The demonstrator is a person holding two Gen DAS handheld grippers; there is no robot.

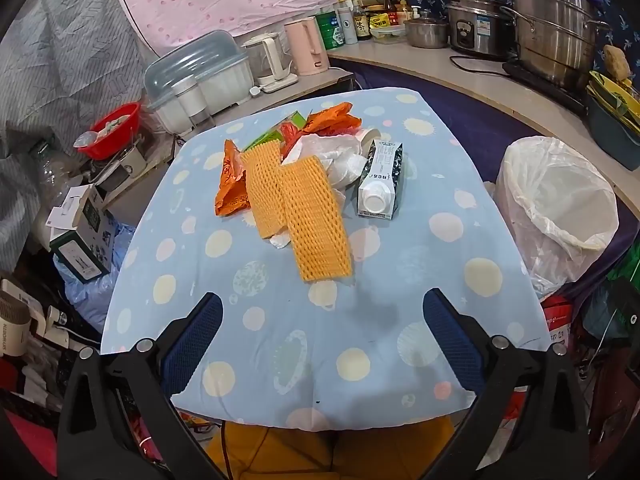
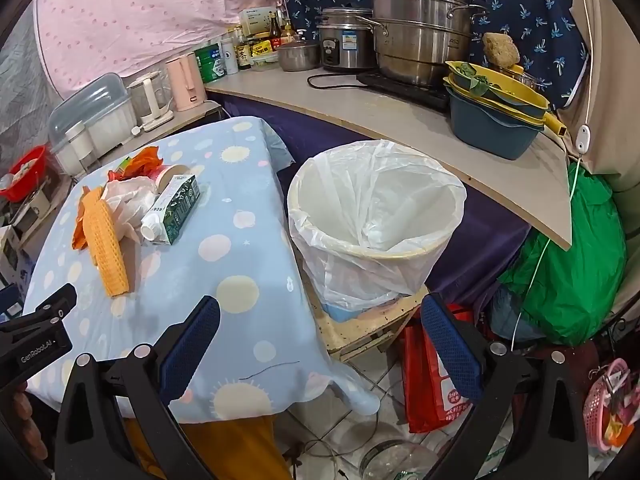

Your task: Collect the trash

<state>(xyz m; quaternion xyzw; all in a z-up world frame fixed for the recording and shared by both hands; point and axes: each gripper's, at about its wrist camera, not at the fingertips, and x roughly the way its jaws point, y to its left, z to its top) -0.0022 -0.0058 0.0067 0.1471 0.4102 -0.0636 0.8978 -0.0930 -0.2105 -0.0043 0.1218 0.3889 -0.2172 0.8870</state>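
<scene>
Red bowl (image 1: 110, 130) sitting far left of trash pile, off tabletop (image 1: 280, 344). Orange foam nets (image 1: 304, 216) lying at pile's near-left, crumpled white plastic (image 1: 336, 156) behind them, milk carton (image 1: 380, 178) lying at pile's right, cap facing camera. Nothing standing between claws and pile. Lined bin (image 2: 376, 208) standing right of pile, beside tabletop edge. Left claw (image 1: 320, 344) hovering wide open, empty, short of pile. Right claw (image 2: 320, 344) gaping, empty; only right view showing "GenRobot.AI" lettering on other gripper's body and red bag (image 2: 430, 376) on floor.
</scene>
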